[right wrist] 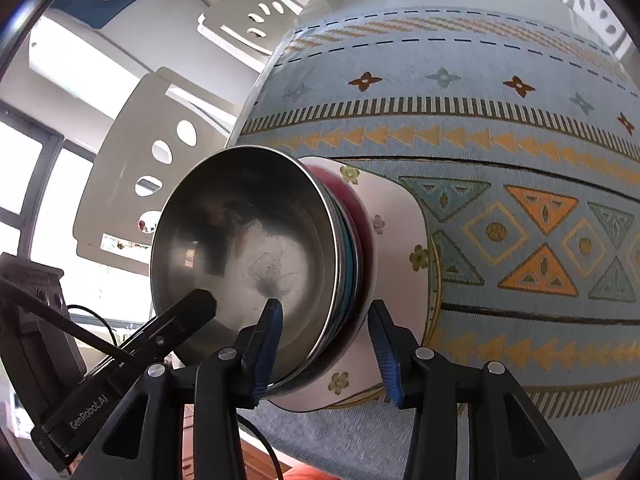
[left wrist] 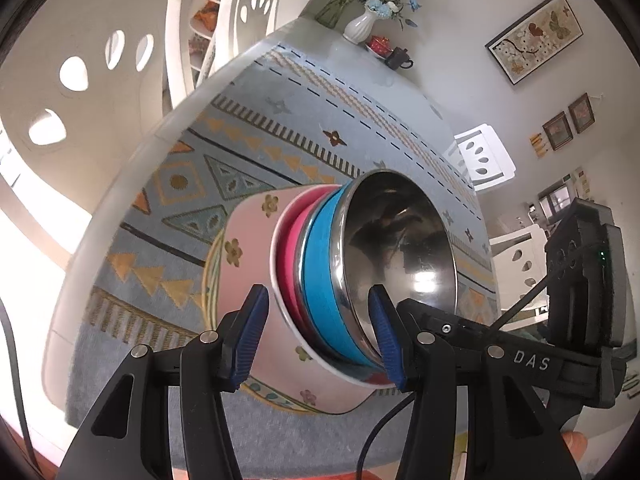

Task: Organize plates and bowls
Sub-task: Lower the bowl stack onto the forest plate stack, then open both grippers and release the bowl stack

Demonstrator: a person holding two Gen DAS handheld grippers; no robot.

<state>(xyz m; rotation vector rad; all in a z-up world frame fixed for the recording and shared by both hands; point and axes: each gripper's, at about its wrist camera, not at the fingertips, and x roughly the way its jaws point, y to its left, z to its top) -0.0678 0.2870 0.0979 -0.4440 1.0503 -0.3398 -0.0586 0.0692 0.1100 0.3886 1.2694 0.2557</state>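
A stack of bowls sits on a pink square plate with flower prints [left wrist: 256, 296], which also shows in the right wrist view [right wrist: 400, 232]. The top bowl is steel inside with a blue outside [left wrist: 400, 240]; a red bowl [left wrist: 294, 248] and a white one lie under it. The right wrist view shows the steel bowl [right wrist: 248, 248] from the other side. My left gripper [left wrist: 320, 332] is open, its blue pads on either side of the stack's rim. My right gripper [right wrist: 326, 352] is open, one finger inside the steel bowl and one outside the stack.
The patterned blue tablecloth [left wrist: 280, 140] covers the table. A white vase of flowers [left wrist: 360, 24], a red pot [left wrist: 378, 45] and a dark cup [left wrist: 398, 58] stand at the far end. White chairs [left wrist: 80, 80] surround the table.
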